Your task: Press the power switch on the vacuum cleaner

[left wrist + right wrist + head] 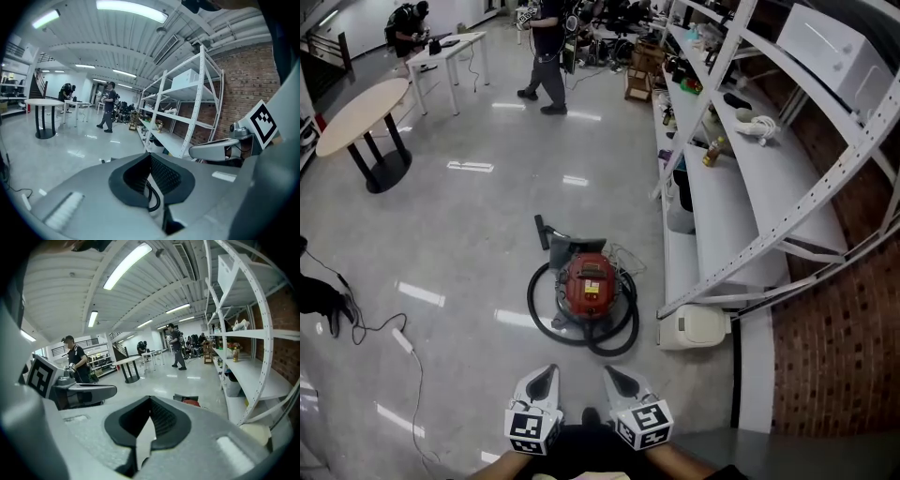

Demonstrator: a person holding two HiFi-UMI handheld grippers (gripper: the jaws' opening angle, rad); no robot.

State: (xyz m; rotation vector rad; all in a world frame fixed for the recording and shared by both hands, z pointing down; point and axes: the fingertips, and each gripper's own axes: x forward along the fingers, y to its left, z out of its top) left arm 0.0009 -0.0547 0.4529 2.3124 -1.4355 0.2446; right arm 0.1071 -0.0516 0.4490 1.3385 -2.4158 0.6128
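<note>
— How do your claws stand?
— My left claw (544, 375) and right claw (613, 375) both have their jaws pressed together on nothing, held low before me.
— And the vacuum cleaner?
— The red vacuum cleaner (589, 286) sits on the floor (478, 244), hose (614, 342) coiled round it, beside the shelving rack (722, 216), well apart from both claws. Nothing is pressed yet, I judge; the whole reach is left.

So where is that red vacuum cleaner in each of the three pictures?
Head view: vacuum cleaner near the centre.
Left gripper view: cannot be made out.
Right gripper view: its red top peeks up right of centre.
Shared landmark: the white shelving rack.
</note>
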